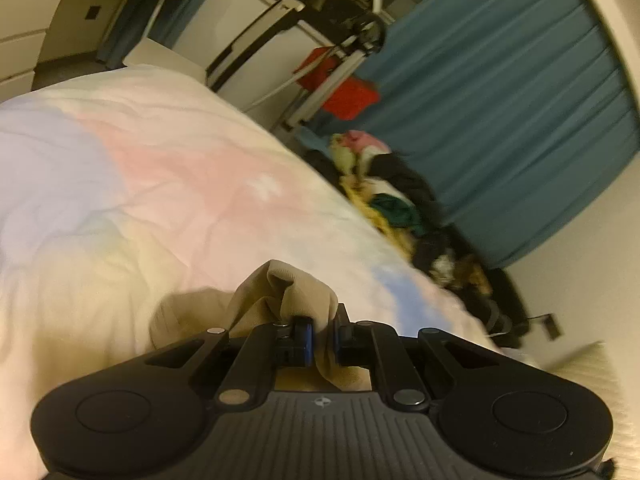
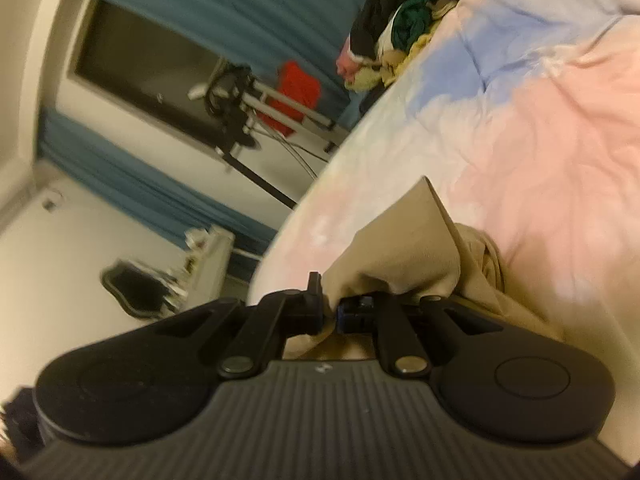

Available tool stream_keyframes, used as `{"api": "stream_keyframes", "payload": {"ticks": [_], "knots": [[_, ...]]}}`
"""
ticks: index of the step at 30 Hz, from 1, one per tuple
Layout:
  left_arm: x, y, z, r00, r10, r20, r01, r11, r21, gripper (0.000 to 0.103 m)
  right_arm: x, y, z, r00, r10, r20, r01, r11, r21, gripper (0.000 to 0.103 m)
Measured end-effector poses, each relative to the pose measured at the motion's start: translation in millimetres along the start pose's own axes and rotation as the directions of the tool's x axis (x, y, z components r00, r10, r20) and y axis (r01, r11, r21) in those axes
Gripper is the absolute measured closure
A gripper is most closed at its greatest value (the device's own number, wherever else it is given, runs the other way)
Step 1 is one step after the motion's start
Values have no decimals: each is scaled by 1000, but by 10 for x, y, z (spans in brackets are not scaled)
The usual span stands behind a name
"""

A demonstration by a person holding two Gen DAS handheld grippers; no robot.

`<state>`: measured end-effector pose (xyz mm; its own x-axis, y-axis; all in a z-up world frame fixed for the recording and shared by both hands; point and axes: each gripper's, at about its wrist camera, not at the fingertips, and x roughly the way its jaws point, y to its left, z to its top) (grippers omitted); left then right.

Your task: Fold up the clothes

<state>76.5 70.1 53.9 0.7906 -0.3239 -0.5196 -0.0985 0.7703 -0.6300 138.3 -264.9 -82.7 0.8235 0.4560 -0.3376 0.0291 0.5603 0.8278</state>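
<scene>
A beige garment point(image 1: 280, 292) bunches up just past my left gripper point(image 1: 323, 332), whose jaws are shut on a fold of it above the pastel bedspread point(image 1: 168, 168). In the right wrist view the same beige garment point(image 2: 404, 240) rises in a stiff peak from my right gripper point(image 2: 330, 312), which is shut on its edge; more of the cloth trails to the right over the bedspread point(image 2: 540, 128). Both views are blurred and tilted.
A heap of unfolded clothes point(image 1: 392, 196) lies at the bed's far edge, also the clothes heap point(image 2: 400, 24). Teal curtains point(image 1: 512, 92) hang behind. A red item point(image 1: 344, 84) drapes on a metal rack point(image 2: 260, 100). White drawers point(image 1: 24, 48) stand at far left.
</scene>
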Motion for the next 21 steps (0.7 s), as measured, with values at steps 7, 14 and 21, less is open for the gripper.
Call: {"api": "stream_keyframes", "payload": {"ticks": [7, 14, 21], "knots": [[661, 355, -47, 999, 33, -32, -32, 999, 44, 93, 537, -395, -6, 996, -31, -89, 28, 999, -38, 92], [823, 364, -77, 999, 30, -41, -25, 995, 101, 85, 610, -275, -29, 994, -8, -109, -5, 993, -115, 42], [510, 146, -277, 999, -4, -44, 14, 970, 243, 24, 120, -34, -207, 997, 52, -64, -65, 976, -207, 18]]}}
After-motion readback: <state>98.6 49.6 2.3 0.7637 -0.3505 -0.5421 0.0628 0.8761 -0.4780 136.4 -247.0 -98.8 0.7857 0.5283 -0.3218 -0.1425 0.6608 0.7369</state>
